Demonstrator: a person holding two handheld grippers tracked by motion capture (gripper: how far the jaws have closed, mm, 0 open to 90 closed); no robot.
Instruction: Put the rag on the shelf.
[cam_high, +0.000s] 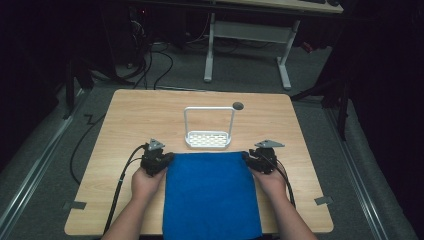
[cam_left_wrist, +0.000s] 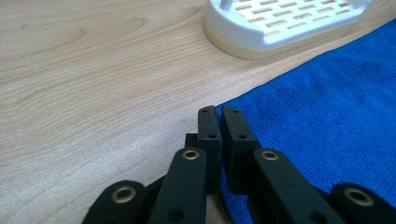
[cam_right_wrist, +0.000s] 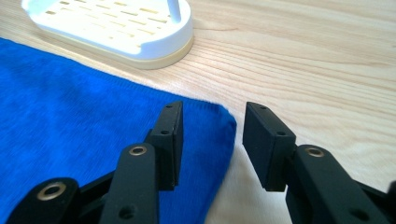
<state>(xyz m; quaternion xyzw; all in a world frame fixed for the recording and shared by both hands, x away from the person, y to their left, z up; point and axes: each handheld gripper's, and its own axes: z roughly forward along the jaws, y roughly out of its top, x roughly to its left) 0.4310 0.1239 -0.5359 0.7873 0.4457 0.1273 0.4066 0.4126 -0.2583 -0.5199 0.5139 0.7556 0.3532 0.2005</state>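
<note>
A blue cloth (cam_high: 212, 195) lies flat on the wooden table (cam_high: 130, 115), and its near end hangs over the front edge. My left gripper (cam_high: 168, 157) is at the cloth's far left corner. In the left gripper view, that gripper (cam_left_wrist: 219, 114) has its jaws pressed together on the corner of the cloth (cam_left_wrist: 327, 93). My right gripper (cam_high: 246, 156) is at the far right corner. In the right gripper view, that gripper (cam_right_wrist: 212, 112) stands open, and the corner of the cloth (cam_right_wrist: 70, 116) lies between its jaws.
A white slotted rack (cam_high: 207, 140) with a tall wire handle stands just beyond the cloth, also close ahead in the gripper views (cam_left_wrist: 280, 23) (cam_right_wrist: 116, 28). A small dark disc (cam_high: 238, 105) lies behind it. Cables run across the floor to the left.
</note>
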